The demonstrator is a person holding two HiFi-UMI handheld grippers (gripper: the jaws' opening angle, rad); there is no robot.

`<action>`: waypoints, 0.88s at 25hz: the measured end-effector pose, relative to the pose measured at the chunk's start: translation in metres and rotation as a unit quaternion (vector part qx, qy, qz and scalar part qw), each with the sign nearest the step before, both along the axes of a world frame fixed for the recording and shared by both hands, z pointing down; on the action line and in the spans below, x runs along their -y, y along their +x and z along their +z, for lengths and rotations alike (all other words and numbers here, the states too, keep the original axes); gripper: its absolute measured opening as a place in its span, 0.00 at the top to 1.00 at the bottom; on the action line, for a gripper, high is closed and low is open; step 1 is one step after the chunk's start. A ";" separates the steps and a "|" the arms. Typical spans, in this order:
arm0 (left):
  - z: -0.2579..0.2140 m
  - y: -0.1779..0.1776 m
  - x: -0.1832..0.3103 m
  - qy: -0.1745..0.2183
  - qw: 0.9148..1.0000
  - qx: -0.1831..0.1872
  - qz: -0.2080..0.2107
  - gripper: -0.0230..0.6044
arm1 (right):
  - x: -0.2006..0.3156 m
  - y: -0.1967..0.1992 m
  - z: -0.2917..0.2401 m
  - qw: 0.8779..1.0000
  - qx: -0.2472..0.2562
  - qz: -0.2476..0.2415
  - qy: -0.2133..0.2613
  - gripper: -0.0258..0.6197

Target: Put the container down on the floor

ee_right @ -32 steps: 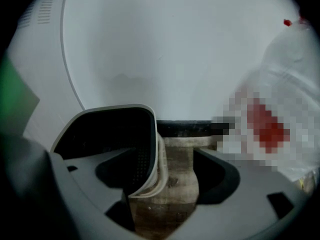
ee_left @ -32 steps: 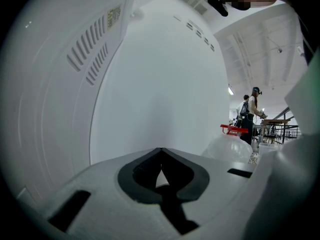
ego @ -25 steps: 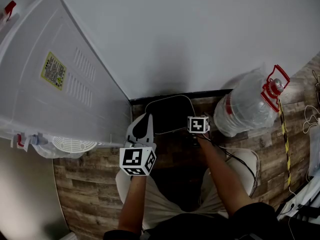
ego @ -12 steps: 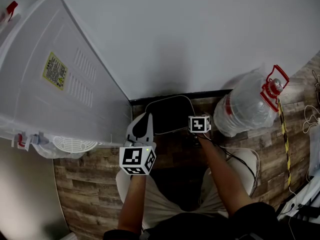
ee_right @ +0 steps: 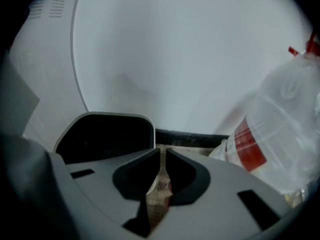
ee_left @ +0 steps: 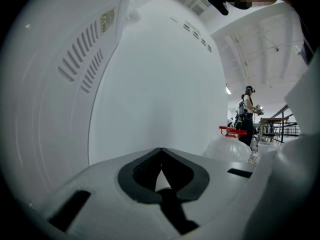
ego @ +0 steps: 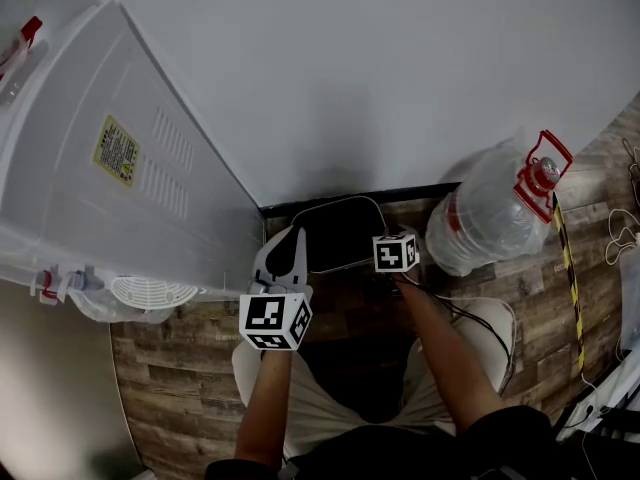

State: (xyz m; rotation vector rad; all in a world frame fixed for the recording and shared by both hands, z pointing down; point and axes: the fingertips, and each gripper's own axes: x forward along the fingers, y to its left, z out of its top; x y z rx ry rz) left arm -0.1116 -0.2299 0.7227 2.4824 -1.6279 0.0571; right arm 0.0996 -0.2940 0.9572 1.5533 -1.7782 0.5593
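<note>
With the container point(ee_right: 105, 136) seemingly sitting on the floor point(ego: 180, 378), you are closing the right gripper point(ee_right: 162, 151) jaws on nothing (left gripper point(ee_left: 160, 151) jaws pressed together, empty), so backing away is probably coming next.

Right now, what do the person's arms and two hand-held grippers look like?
The left hand-held gripper and right hand-held gripper have pale grey bodies with black jaw pads; the right's jaws are closing, nothing between them. Each carries a white cube with black square markers. A thin dark cable trails by the right forearm. Black sleeves, bare forearms.
</note>
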 end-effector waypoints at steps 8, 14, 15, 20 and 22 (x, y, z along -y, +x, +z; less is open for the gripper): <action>0.002 0.007 0.004 -0.001 1.000 -0.007 0.002 0.94 | 0.012 -0.016 -0.036 0.998 0.057 -0.023 0.033 0.91; 0.003 0.010 0.010 -0.005 1.000 -0.014 -0.004 0.94 | 0.021 -0.030 -0.073 0.993 0.088 -0.042 0.067 0.91; 0.002 0.010 0.011 -0.006 1.000 -0.021 -0.007 0.94 | 0.023 -0.032 -0.081 0.992 0.093 -0.047 0.075 0.92; 0.001 0.014 0.016 -0.006 1.000 -0.026 -0.011 0.94 | 0.030 -0.038 -0.128 0.981 0.138 -0.051 0.125 0.91; 0.001 0.014 0.017 -0.005 1.000 -0.024 -0.011 0.94 | 0.029 -0.045 -0.150 0.976 0.147 -0.066 0.146 0.91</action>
